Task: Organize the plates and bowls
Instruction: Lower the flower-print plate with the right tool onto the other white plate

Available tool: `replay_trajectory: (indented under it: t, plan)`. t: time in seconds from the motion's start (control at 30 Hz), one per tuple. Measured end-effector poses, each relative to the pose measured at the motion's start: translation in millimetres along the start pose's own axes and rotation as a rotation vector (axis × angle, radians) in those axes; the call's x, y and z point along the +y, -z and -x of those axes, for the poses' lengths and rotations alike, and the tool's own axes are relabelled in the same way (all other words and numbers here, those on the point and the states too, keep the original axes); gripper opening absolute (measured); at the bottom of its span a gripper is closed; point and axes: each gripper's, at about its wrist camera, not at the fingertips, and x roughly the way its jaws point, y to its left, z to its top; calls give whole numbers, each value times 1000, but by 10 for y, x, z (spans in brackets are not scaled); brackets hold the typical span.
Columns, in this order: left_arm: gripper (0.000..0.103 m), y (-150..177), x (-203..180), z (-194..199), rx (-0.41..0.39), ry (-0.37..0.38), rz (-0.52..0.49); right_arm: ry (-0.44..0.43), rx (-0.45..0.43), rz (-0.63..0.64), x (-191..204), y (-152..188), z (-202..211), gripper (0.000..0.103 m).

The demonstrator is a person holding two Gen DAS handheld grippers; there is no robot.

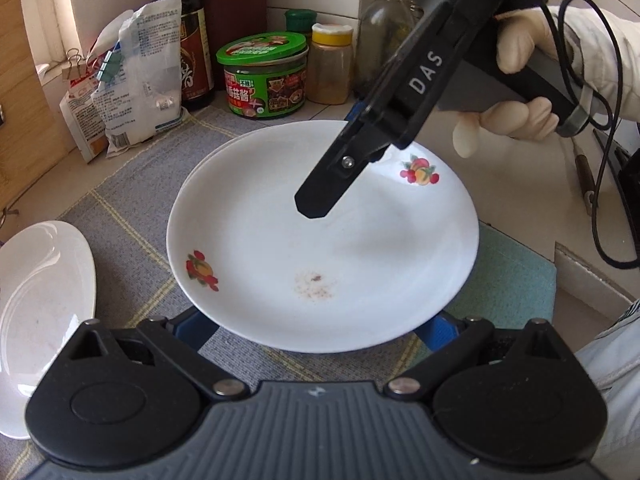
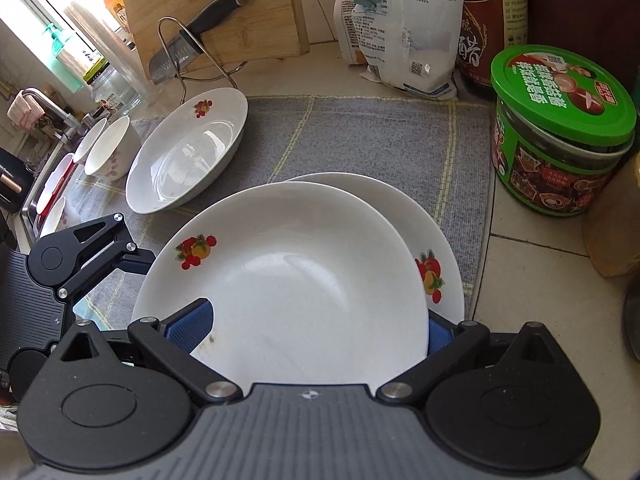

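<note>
2 stacked plates hide both grippers' blue pads, grip unclear.

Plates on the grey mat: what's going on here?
A person with a gripper in each hand is stacking plates. The right gripper grips the near rim of the top plate, which lies on another plate on the grey mat. The left gripper's fingers straddle the rim without a clear grip. A third plate and bowls wait nearby.

Left gripper open-jawed around near rim of fruit-print plate, stacked on another. Right gripper above it, gloved hand holding. Second dish left.
</note>
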Motion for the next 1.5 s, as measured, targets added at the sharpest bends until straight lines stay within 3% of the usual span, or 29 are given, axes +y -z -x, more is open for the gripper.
replay_trajectory:
  t: [0.7,1.5]
  plan:
    - [101,-51,53,-81,38,-7,-24,13,-1,-17,-17,4,-17,103]
    - [101,-54,55,-51,26,-14,-32,37,-16,-47,-3,145,140,103]
